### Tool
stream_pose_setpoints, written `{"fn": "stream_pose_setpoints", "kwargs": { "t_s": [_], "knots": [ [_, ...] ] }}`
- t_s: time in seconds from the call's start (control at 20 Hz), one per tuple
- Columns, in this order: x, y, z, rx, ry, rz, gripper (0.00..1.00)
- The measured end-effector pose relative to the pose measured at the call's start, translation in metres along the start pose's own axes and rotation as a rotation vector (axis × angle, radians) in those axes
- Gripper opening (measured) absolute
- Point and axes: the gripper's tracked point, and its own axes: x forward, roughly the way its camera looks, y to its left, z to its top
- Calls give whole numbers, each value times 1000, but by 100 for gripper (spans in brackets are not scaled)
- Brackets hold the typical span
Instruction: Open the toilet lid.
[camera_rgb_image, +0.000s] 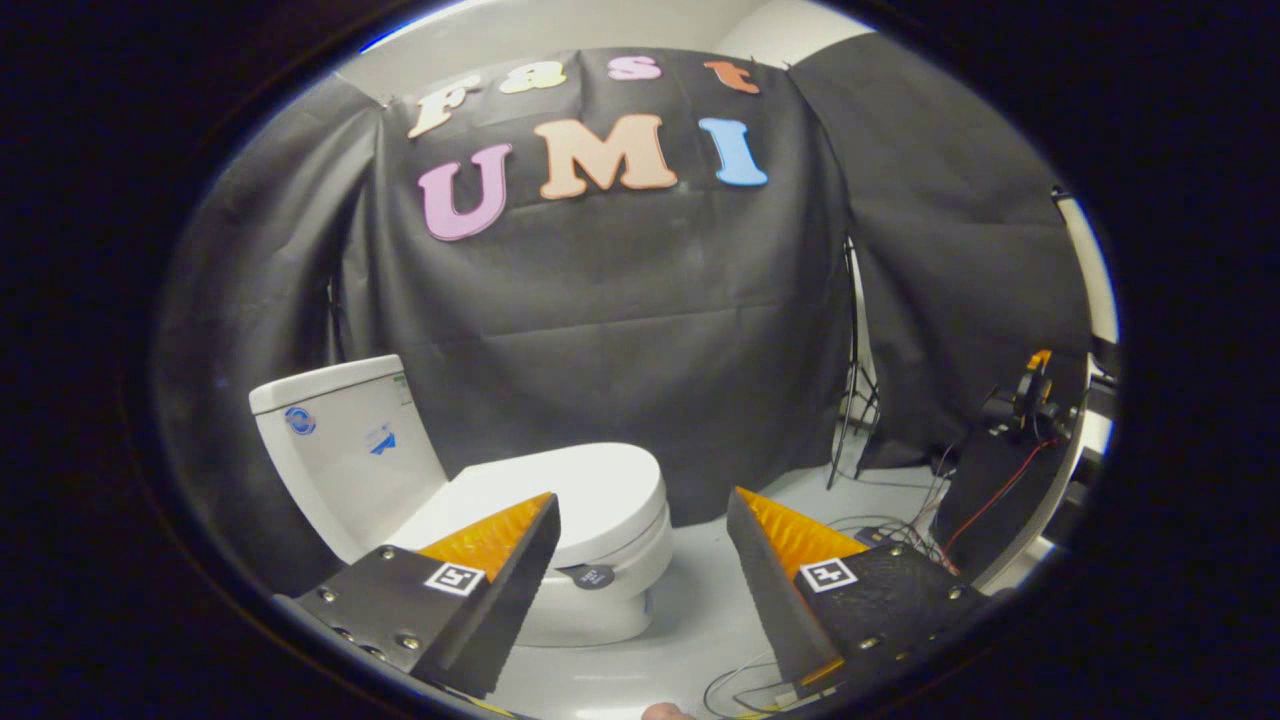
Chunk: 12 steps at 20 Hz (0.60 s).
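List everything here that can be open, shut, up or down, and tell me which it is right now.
toilet lid: down, closed over the seat, beyond the fingers and apart from them.
tank lid: in place on top of the tank.
gripper: open, fingers spread wide, holding nothing.
cables: lying loose on the floor near the stand.

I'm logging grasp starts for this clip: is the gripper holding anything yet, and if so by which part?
Nothing is held. The gripper is open, its fingers spread apart with only floor between them. The toilet lid lies closed beyond the left finger, untouched.
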Motion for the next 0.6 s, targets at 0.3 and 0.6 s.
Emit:
{"fn": "stream_pose_setpoints", "kwargs": {
  "t_s": [0.3, 0.6],
  "knots": [
    [23, 8, -26, 77, 139, -2, 99],
    [58, 3, -45, 188, 236, -41, 100]
  ]
}}
